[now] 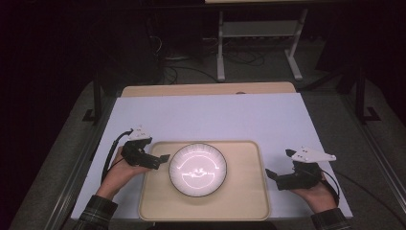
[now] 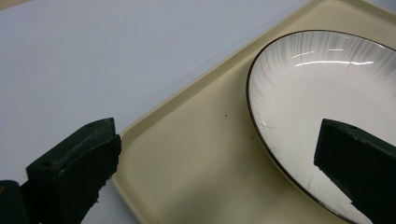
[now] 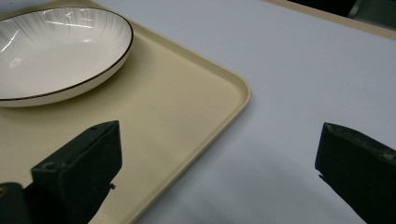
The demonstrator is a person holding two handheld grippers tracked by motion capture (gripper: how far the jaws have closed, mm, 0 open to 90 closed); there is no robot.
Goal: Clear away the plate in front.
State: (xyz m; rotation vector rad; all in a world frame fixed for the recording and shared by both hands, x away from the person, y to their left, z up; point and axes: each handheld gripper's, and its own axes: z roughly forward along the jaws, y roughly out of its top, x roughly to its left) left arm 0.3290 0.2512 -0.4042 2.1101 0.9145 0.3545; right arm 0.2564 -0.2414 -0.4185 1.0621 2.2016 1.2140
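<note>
A white plate (image 1: 197, 169) with a thin dark rim lies in a beige tray (image 1: 249, 201) at the table's near middle. My left gripper (image 1: 163, 160) hovers at the tray's left edge, pointing toward the plate. In the left gripper view the gripper (image 2: 217, 149) is open. One jaw stands over the tray's (image 2: 196, 154) edge, the other over the plate (image 2: 327, 84), and neither pad touches anything. My right gripper (image 1: 278, 163) rests open just right of the tray. In the right gripper view the gripper (image 3: 219, 154) straddles the tray's (image 3: 187, 107) corner, and the plate (image 3: 56, 51) lies farther off.
A white sheet (image 1: 215, 115) covers the table top, with a wooden strip (image 1: 206, 89) along the far edge. Past the table a white metal stand (image 1: 258, 33) sits on the dark floor. Bare white surface stretches behind and beside the tray.
</note>
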